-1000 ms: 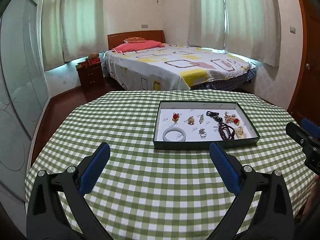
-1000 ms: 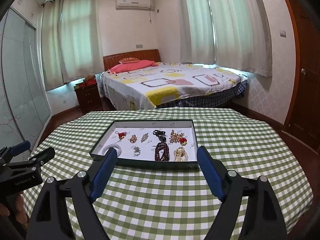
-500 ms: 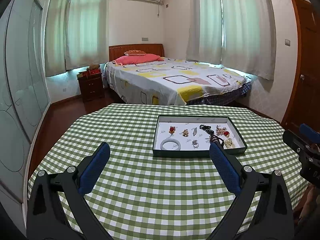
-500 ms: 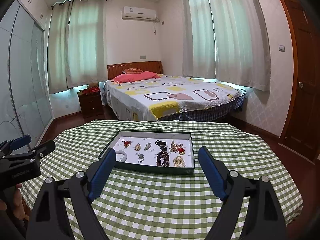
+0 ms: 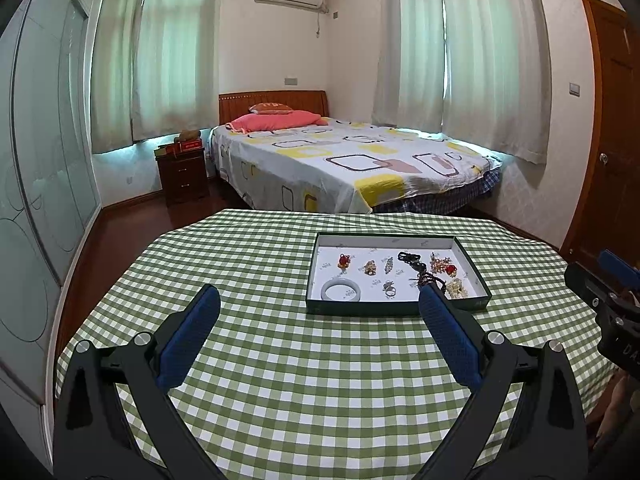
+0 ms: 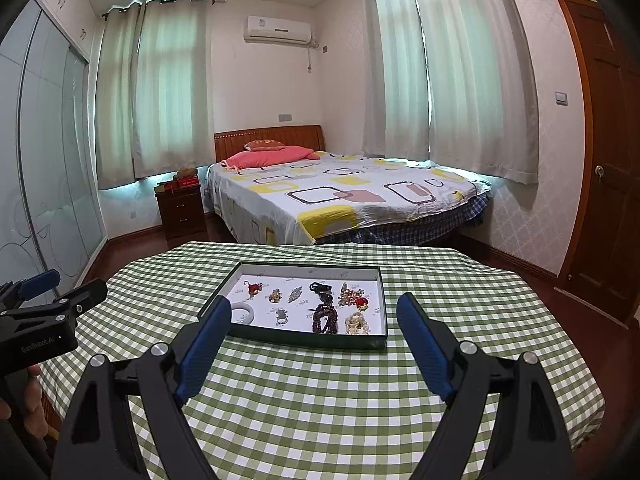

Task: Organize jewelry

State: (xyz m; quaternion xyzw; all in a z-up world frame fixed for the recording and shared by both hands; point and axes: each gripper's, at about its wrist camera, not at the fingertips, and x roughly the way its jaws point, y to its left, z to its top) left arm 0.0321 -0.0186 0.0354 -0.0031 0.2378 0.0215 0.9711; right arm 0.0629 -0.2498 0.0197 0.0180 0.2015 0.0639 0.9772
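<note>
A dark green tray (image 5: 394, 309) with a white floor sits on the green checked tablecloth (image 5: 280, 360); it also shows in the right wrist view (image 6: 304, 338). In it lie a pale jade bangle (image 5: 341, 291), a red charm (image 5: 343, 260), small brooches, a ring (image 5: 390, 290), dark bead strings (image 6: 325, 316) and a gold cluster (image 6: 357, 324). My left gripper (image 5: 318, 300) is open and empty, held back from the tray's near edge. My right gripper (image 6: 314, 306) is open and empty, also short of the tray.
The round table's edge drops to a dark wood floor. Behind it stand a bed (image 5: 344, 160), a dark nightstand (image 5: 182, 174), a glass wardrobe at the left and a wooden door (image 5: 612, 140) at the right. The other gripper shows at each view's side.
Both grippers have pulled back and tilted up from the tray, so it looks smaller and more of the room shows. Both stay open. The jewelry has not moved.
</note>
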